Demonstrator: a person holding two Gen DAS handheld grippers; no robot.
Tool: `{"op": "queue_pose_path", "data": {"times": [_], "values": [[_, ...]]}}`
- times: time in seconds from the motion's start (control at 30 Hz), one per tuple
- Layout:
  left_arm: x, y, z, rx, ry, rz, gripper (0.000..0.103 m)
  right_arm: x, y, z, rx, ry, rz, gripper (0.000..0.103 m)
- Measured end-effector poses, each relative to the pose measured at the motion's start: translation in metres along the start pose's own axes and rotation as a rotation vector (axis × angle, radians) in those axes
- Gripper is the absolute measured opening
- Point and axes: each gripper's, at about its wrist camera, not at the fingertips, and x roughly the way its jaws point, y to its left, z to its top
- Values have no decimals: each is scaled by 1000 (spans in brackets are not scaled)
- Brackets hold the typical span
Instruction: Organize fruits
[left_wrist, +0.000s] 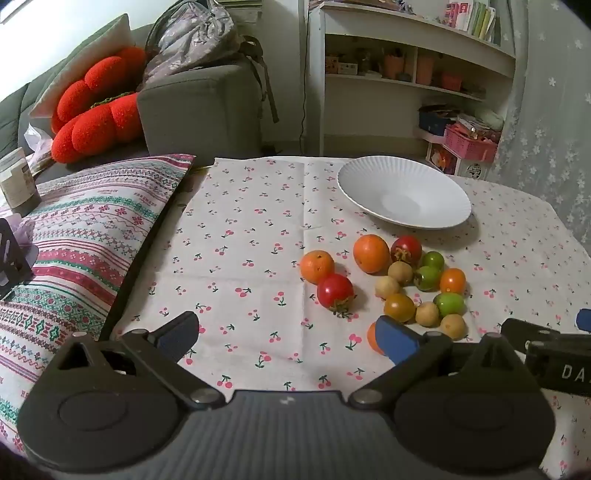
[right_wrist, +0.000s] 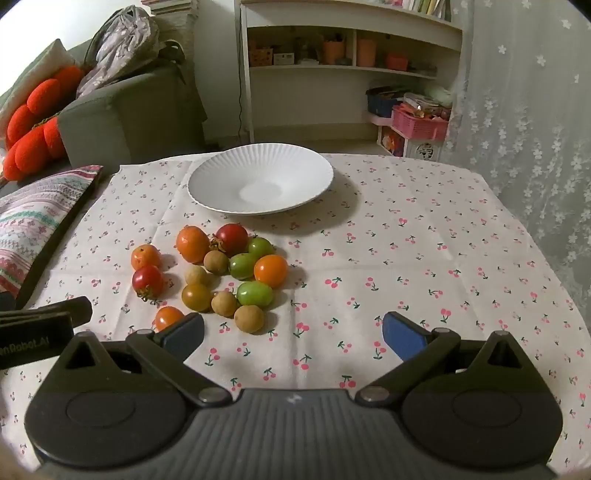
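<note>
1. Jaws of left gripper (left_wrist: 288, 334) and right gripper (right_wrist: 293, 334): both spread wide, nothing held.
2. Fruits (right_wrist: 221, 273): clustered on tabletop (right_wrist: 406, 240), just before the empty white plate (right_wrist: 221, 177).

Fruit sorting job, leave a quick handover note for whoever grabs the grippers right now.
Left gripper: open, empty, hovering over the cloth just left of the fruit.
Right gripper: open, empty, hovering just right of the pile.
White plate: empty, at the far side of the cherry-print tablecloth.
Fruit pile: all loose on the cloth in front of the plate; red, orange, green and tan pieces mixed.
Done: nothing moved yet.
Left: all of the sorting.
</note>
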Motion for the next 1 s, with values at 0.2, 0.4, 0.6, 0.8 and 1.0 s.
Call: {"op": "queue_pose_path", "data": {"times": [0.2, 0.4, 0.6, 0.8, 1.0], "values": [[3, 1, 0, 0, 12, -5, 91, 0, 2, -1, 1, -7, 6, 103], [4, 1, 0, -4, 14, -7, 91, 1, 1, -1, 5, -2, 16, 103], [6, 2, -2, -17, 30, -13, 91, 2, 1, -1, 7, 1, 14, 103], [6, 3, -2, -20, 30, -18, 91, 1, 2, -2, -1, -6, 11, 103], [7, 1, -3, -6, 30, -14, 91, 2, 2, -3, 1, -5, 14, 103]]}}
